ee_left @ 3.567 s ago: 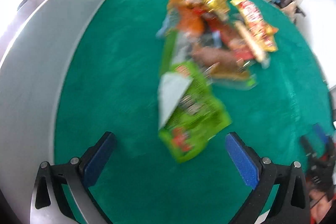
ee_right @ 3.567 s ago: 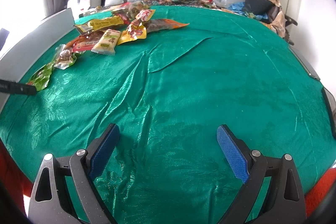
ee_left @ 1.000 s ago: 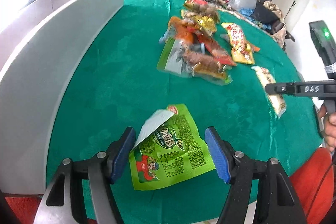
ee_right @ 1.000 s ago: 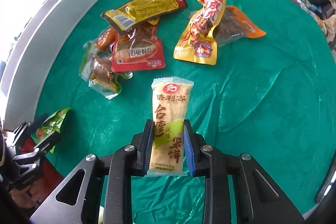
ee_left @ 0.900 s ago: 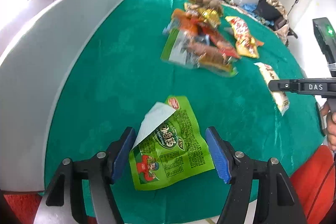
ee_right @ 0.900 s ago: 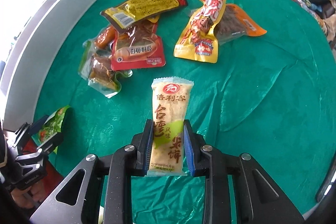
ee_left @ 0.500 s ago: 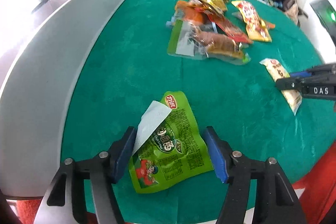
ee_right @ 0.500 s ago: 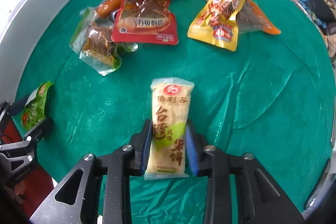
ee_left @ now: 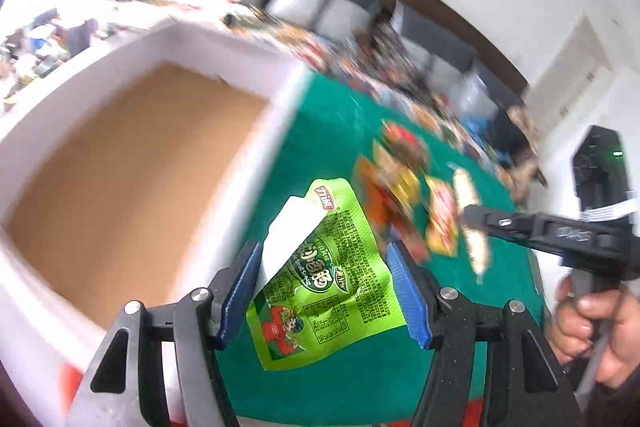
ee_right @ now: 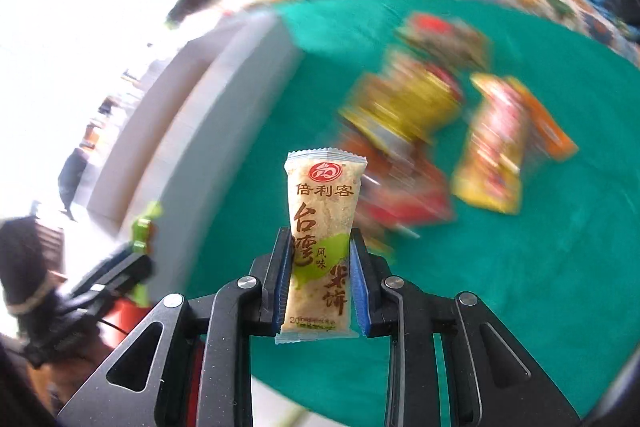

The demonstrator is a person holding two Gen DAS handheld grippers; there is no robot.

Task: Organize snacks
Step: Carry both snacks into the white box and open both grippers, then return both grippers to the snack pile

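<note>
Left tongs (ee_left: 326, 291) pinch one green snack packet (ee_left: 320, 287), raised beside the white box (ee_left: 224, 151); its brown inside shows nothing. Right tongs (ee_right: 320, 285) clamp one pale rice-cracker packet (ee_right: 322, 227). Both packets lay on the green cloth (ee_right: 520, 267) a second ago. Other packets blur.

Left claw (ee_left: 326, 291) grips green snack packet (ee_left: 324, 283), lifted beside white box (ee_left: 132, 163) edge.
</note>
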